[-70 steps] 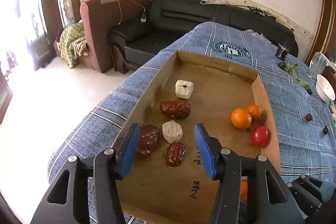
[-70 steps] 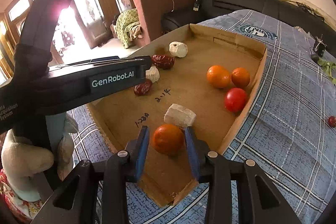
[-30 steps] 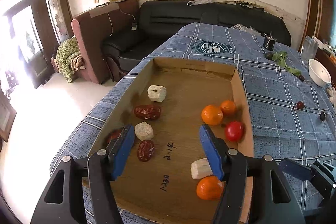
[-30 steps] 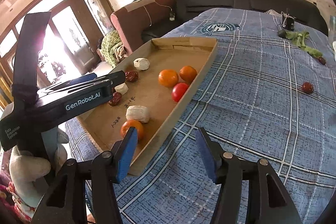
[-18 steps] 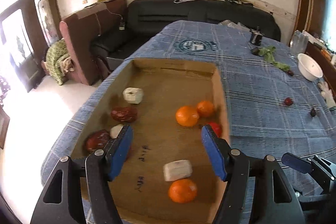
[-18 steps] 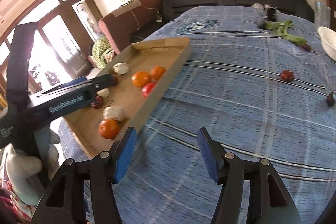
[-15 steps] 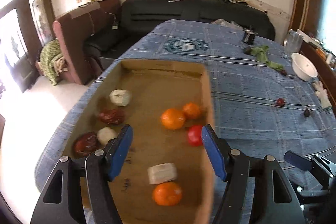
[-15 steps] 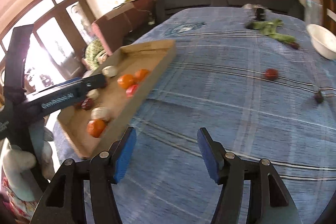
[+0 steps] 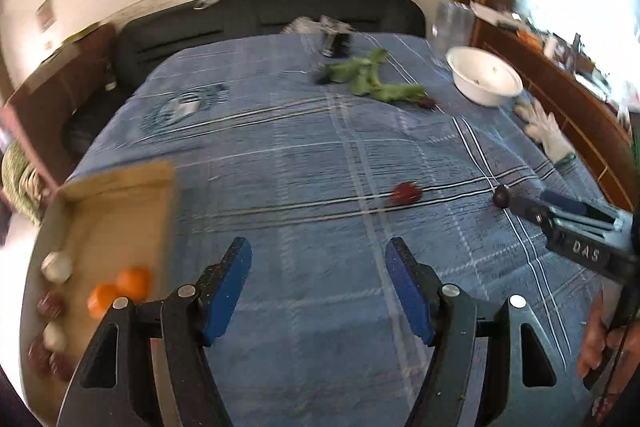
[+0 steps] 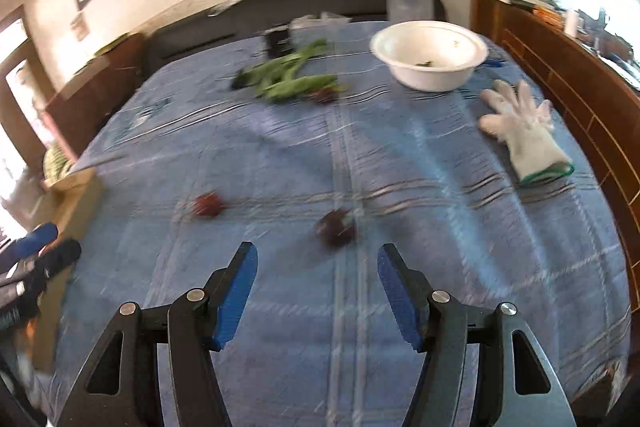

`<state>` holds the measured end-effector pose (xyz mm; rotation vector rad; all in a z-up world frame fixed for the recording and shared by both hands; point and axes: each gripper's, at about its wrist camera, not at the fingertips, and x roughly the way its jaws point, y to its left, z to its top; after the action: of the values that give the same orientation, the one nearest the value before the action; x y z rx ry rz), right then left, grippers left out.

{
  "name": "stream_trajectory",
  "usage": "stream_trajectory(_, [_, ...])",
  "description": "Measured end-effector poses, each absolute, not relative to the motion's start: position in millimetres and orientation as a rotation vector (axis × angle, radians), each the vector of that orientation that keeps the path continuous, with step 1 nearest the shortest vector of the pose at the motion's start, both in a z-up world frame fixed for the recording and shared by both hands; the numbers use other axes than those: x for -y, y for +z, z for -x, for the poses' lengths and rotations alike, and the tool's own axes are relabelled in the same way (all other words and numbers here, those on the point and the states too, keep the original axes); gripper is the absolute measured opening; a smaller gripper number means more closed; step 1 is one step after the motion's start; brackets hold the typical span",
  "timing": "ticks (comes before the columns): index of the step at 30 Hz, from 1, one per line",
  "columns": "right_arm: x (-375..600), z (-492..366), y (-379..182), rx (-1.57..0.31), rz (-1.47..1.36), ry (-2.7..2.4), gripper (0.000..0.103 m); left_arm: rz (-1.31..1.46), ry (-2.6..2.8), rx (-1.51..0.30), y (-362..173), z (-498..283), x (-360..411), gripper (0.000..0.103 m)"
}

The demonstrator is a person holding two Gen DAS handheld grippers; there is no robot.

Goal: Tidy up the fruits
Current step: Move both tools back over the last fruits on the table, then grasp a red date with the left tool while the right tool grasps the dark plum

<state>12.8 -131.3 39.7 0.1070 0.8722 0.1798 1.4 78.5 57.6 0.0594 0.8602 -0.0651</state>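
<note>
Fruits loose on the blue plaid cloth (image 9: 304,163): one red jujube (image 9: 406,192) at centre right of the left wrist view, one darker fruit (image 9: 501,195) further right, touching the tip of the right gripper's blue finger in that picture. Right wrist view shows the same pair, blurred: red jujube at centre left, darker fruit just ahead of the tongs. Left gripper (image 9: 318,283): tongs spread wide, nothing between them, over bare cloth. Right gripper (image 10: 318,281): tongs spread wide, nothing pinched. Cardboard tray (image 9: 120,183), lower left of left wrist view only in full: two oranges (image 9: 120,287), white pieces and dark red jujubes along its left side; right wrist view shows merely a blurred corner at left edge. White glove (image 10: 524,131) and contents of white bowl (image 10: 430,57) clearer in right wrist view. Green vegetable (image 9: 372,81) in upper centre. Writing: "DAS" on the right gripper body, right of left wrist view.
</note>
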Motion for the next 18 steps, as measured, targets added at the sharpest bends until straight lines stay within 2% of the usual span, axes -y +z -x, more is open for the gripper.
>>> stream_trajectory(8, [129, -34, 24, -0.869, -0.09, 0.159, 0.066, -0.066, -0.17, -0.85, 33, -42, -39, 0.068])
stream_trajectory(14, [123, -42, 16, -0.882, -0.073, 0.182, 0.053, -0.064, -0.187, -0.867, 18, -68, -29, 0.067])
stream_trajectory(16, [122, -44, 13, -0.889, -0.071, 0.188, 0.051, -0.054, -0.202, -0.878, 13, -71, -29, 0.066])
stream_trajectory(18, [120, -46, 11, -0.893, -0.07, 0.19, 0.051, -0.058, -0.223, -0.895, 6, -75, -26, 0.057])
